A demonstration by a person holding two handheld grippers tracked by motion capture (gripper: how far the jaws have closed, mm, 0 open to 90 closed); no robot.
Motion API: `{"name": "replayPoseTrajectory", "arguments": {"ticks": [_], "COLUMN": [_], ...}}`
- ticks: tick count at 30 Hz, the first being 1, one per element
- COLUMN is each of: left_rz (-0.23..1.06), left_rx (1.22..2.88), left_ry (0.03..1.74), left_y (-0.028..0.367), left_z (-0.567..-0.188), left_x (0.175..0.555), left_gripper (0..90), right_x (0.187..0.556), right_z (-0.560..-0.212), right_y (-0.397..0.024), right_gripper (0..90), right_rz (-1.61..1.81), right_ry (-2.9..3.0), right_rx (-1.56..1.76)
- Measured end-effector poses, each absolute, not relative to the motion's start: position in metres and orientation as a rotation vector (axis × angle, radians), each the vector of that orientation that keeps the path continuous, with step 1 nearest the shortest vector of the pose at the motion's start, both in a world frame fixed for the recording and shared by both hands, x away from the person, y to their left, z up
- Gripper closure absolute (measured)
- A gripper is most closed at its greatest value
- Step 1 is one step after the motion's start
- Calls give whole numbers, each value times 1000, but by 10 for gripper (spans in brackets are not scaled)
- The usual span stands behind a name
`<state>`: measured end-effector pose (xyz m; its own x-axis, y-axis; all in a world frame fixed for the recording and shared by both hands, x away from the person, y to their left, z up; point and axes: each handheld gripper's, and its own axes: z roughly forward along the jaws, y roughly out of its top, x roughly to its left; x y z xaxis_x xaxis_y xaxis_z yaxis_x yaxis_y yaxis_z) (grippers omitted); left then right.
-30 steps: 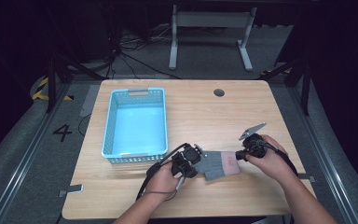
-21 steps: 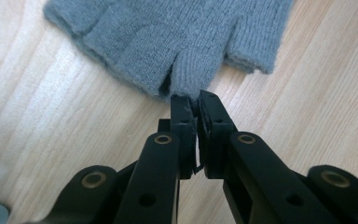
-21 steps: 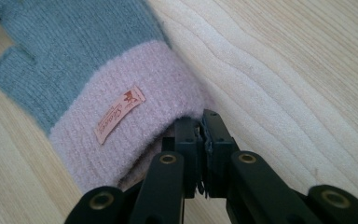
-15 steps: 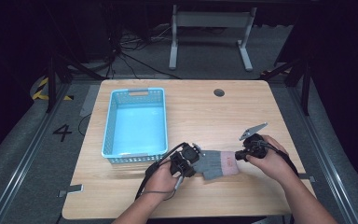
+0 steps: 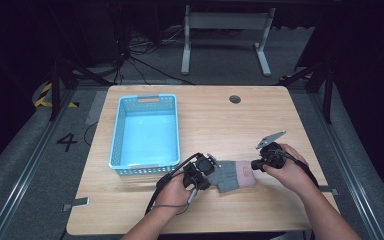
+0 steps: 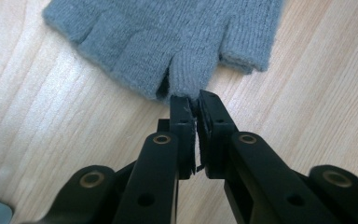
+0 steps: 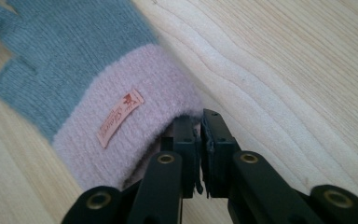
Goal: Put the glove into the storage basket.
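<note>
the left gripper (image 6: 195, 100) has its jaws pinched together on the tip of one short finger of the grey glove (image 6: 168, 42), which spreads away flat on the wooden table (image 6: 37, 140) just ahead of the jaw tips. in the high view this gripper (image 5: 206, 167) sits at the glove's (image 5: 235, 174) left end, with the blue basket (image 5: 146, 131) just behind and to its left. the right gripper (image 7: 200, 119) has just been easing its jaws apart a little; they stand nearly together at the edge of the pink cuff (image 7: 135, 135), a bit of the cuff's rim between them. a small label (image 7: 120, 117) lies on the cuff left of the jaws. from above, the right gripper (image 5: 258, 163) meets the glove's right end.
</note>
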<state>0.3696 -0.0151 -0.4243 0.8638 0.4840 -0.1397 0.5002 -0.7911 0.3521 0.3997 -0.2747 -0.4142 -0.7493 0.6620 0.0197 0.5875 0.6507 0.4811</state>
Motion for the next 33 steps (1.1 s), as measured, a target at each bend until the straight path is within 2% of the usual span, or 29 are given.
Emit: {"name": "replayPoseTrajectory", "arguments": {"ticks": [4,6,10,33], "left_rz": [-77,-72,-75,-22], "left_rx": [2632,2615,2582,2499], "left_ry": [741,750,741,697], "left_y": [-12,-10,-7,-15], "left_z": [-423,-421,-415,-389], "left_x": [371,372,373,378], "left_gripper": [763,691,617,489], "right_x": [398,397,393,379], "right_z": [-413,-411,-403,-391], "right_y": [-277,-279,-282,-298], "right_gripper": [777,776,767,700], "right_rz": [684,691,702,758], "right_ry": [2690,2680,2654,2600], "right_rx": [1050,1053,1054,1116]}}
